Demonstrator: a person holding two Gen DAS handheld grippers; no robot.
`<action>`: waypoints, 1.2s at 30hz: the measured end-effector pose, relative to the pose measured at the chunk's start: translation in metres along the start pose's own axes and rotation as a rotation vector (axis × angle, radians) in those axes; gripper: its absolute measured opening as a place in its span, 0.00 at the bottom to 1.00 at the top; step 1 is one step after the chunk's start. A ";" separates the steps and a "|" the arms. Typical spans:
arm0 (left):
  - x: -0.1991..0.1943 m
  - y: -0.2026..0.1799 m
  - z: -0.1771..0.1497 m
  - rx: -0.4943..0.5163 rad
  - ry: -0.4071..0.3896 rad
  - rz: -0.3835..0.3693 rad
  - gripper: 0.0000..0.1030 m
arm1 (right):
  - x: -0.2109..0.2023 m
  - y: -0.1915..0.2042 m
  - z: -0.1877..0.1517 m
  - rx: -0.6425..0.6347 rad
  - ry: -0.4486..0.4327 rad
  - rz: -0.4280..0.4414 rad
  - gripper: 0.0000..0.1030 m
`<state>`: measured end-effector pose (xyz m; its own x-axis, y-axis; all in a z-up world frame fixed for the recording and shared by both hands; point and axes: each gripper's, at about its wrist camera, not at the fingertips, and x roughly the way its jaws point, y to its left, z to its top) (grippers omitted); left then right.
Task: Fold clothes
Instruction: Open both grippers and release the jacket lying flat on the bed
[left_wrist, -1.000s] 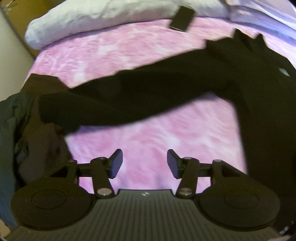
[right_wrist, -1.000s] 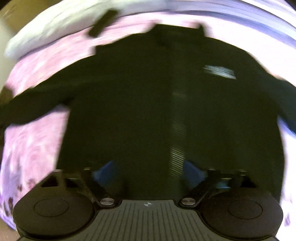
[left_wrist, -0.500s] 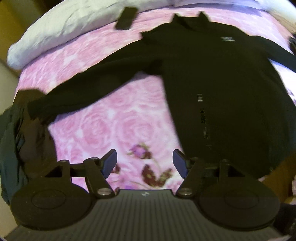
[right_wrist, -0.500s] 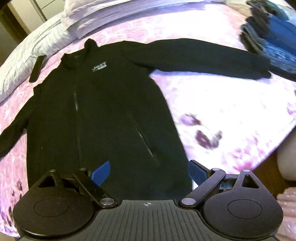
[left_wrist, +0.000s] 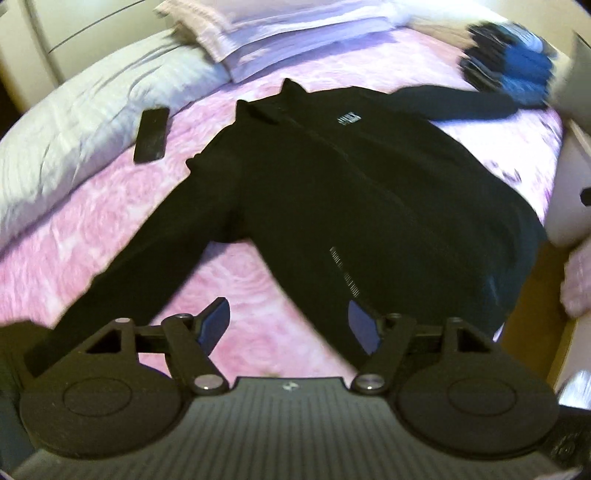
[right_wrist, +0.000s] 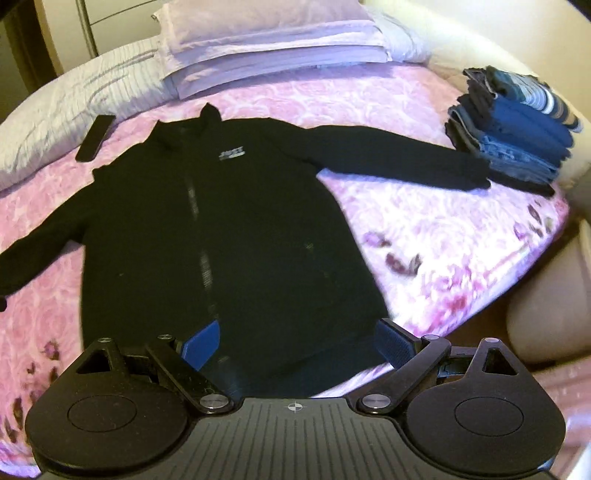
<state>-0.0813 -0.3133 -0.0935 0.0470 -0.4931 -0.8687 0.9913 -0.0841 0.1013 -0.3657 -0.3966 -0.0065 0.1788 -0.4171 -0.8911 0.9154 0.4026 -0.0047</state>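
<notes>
Ahead of both our tongs spreads the pink floral bedspread (right_wrist: 424, 206), and on it lies the black jacket (right_wrist: 229, 221), flat, front up, collar away from us, sleeves out to either side. Its hem sits just beyond our right gripper (right_wrist: 297, 341), whose blue pads stand wide apart over the cloth with nothing pinched between them. Our left gripper (left_wrist: 290, 326) hangs over the bedspread between the jacket's body and its near sleeve, jaws opening and empty. Beyond the far sleeve's cuff rests a stack of folded clothes (right_wrist: 513, 129). Left of the collar lies a dark flat remote-like thing (right_wrist: 94, 138).
</notes>
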 end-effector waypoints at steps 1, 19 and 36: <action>-0.007 0.009 -0.007 0.027 -0.003 0.002 0.66 | -0.005 0.016 -0.008 0.029 0.005 0.001 0.91; -0.092 0.065 -0.116 -0.059 -0.025 0.042 0.70 | -0.059 0.183 -0.088 -0.102 0.068 0.098 0.91; -0.106 0.050 -0.101 -0.091 -0.074 0.080 0.70 | -0.068 0.168 -0.075 -0.114 0.033 0.116 0.91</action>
<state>-0.0244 -0.1779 -0.0447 0.1207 -0.5577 -0.8212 0.9919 0.0352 0.1218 -0.2513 -0.2395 0.0197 0.2673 -0.3364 -0.9030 0.8419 0.5375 0.0490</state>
